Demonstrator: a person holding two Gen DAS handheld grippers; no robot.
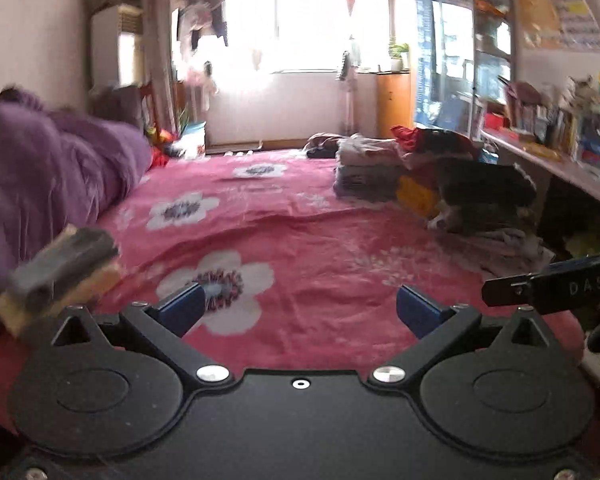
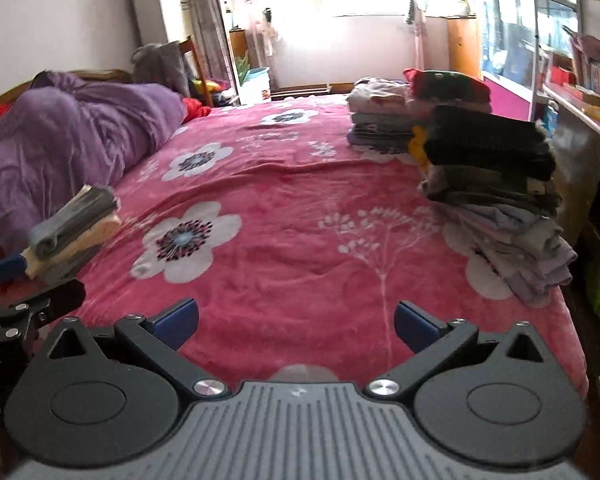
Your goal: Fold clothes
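Left gripper (image 1: 298,308): jaws spread, holding nothing
Right gripper (image 2: 296,322): jaws spread, holding nothing
Folded bundle (image 2: 74,226): one, at the bed's left edge
Stacks (image 2: 488,160): about three, along the bed's (image 2: 284,216) right edge
Advice: judged between garments; fetch one, spread it mid-bed before creasing

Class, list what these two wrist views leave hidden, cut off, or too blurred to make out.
- Window: left view, glare washes out everything outside.
- Small folded pile: left view, motion blur hides how many garments.
- Shelf items: left view, blurred, labels unreadable.
- Purple quilt: right view, covers whatever lies under it.
- Tall clothes stack: right view, its far side is hidden.
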